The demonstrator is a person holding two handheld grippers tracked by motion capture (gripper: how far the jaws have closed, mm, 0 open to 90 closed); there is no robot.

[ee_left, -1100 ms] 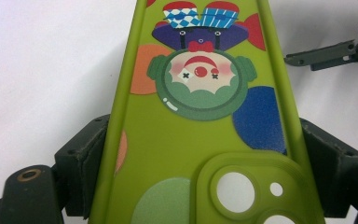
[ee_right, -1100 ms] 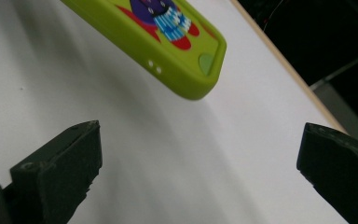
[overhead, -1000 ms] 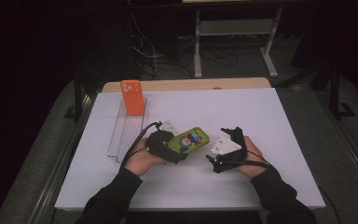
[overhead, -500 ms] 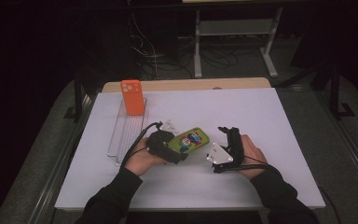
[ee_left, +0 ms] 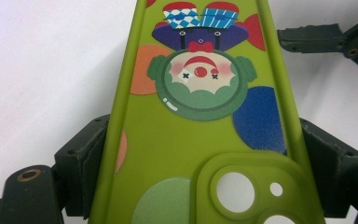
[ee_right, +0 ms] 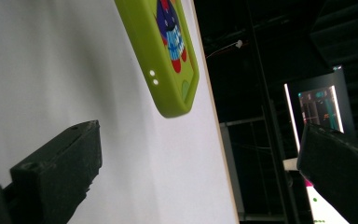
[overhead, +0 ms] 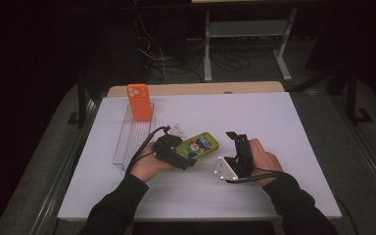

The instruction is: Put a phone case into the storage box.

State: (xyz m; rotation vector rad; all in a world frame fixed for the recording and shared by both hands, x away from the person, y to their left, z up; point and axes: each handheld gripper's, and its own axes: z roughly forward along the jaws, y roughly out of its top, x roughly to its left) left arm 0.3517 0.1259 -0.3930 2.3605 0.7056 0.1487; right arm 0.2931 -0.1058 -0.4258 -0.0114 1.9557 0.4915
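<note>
My left tool [overhead: 188, 159] clamps the green clown phone case [ee_left: 200, 140] over the white counter [overhead: 284, 122]. My right tool [overhead: 237, 142] stands released just beside it.

We see lime-green phone case [ee_left: 200, 140] printed with clown face, blue, orange, red spots; black left gripper [overhead: 174, 152]; orange phone case [overhead: 140, 102]; clear tray [overhead: 127, 142]; white table [overhead: 274, 117].

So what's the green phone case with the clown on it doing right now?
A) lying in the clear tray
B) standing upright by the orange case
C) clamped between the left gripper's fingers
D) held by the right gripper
C: in the left gripper view the black fingers press both long edges of the green phone case, while the right gripper stays open beside it.
</note>
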